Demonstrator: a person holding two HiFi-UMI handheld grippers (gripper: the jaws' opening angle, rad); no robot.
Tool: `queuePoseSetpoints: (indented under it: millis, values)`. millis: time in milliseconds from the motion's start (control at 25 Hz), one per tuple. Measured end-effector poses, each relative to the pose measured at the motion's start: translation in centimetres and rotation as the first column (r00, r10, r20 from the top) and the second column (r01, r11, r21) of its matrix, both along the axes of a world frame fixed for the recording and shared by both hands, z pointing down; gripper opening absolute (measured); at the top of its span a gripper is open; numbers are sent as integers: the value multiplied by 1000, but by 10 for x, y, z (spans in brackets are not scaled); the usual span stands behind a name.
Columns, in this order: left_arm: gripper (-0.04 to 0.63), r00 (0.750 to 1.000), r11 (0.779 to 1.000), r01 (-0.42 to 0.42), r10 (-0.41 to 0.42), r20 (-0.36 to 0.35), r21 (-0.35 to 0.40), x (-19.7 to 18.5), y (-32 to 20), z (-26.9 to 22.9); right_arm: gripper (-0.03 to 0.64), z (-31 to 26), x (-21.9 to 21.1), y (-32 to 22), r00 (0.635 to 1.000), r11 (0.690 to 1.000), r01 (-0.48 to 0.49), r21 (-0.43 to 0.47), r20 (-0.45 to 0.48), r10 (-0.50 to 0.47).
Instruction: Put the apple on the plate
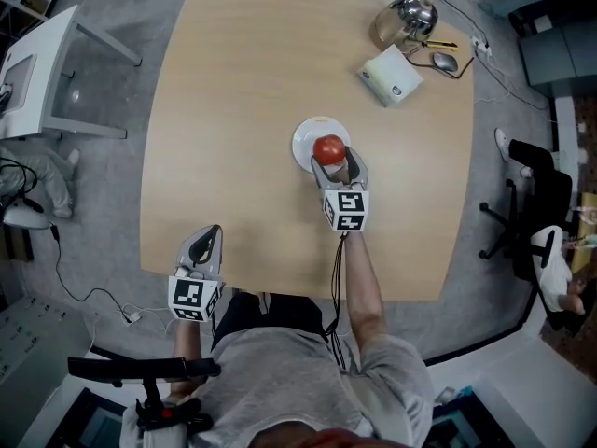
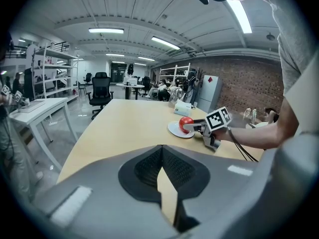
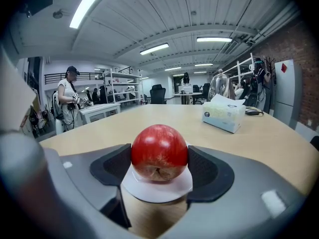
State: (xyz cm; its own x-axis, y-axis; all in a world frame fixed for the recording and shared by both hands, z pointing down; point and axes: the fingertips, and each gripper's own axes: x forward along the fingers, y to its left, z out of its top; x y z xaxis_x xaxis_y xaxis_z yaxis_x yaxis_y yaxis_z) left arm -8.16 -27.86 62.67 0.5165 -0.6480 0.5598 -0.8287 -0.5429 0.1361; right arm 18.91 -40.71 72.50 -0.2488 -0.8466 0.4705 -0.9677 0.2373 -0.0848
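Note:
A red apple (image 1: 328,147) (image 3: 159,151) sits between the two pads of my right gripper (image 1: 336,161) (image 3: 159,159), which is shut on it. Directly under it lies the small white plate (image 1: 306,134) (image 3: 157,187), near the middle of the wooden table (image 1: 242,110); whether the apple touches the plate I cannot tell. The left gripper view shows the apple (image 2: 185,123), the plate (image 2: 174,130) and the right gripper (image 2: 195,127) from the side. My left gripper (image 1: 207,243) (image 2: 162,156) is shut and holds nothing, at the table's front edge.
A white tissue box (image 1: 392,76) (image 3: 223,114), a glass domed pot (image 1: 407,15) and a computer mouse (image 1: 446,62) stand at the table's far right corner. A white side table (image 1: 42,63) is to the left, a black office chair (image 1: 527,203) to the right. A person (image 3: 67,103) stands off to the left.

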Motion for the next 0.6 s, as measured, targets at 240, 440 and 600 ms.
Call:
queuePoseSetpoints:
  millis: [240,440,600]
  values:
    - [20,1000,1000,-5,5,-2,-2,2,0,0,362,1,0,-2,1000,1000,1,-4,4,-1]
    - [20,1000,1000,-3,3,-2,3,1,-1,0,364,3,0,-6,1000,1000,-3,-8,4,3]
    - [20,1000,1000,2,-2,1,3,0,-1,0,364,5,0,-12,1000,1000,-3,-13,-3,3]
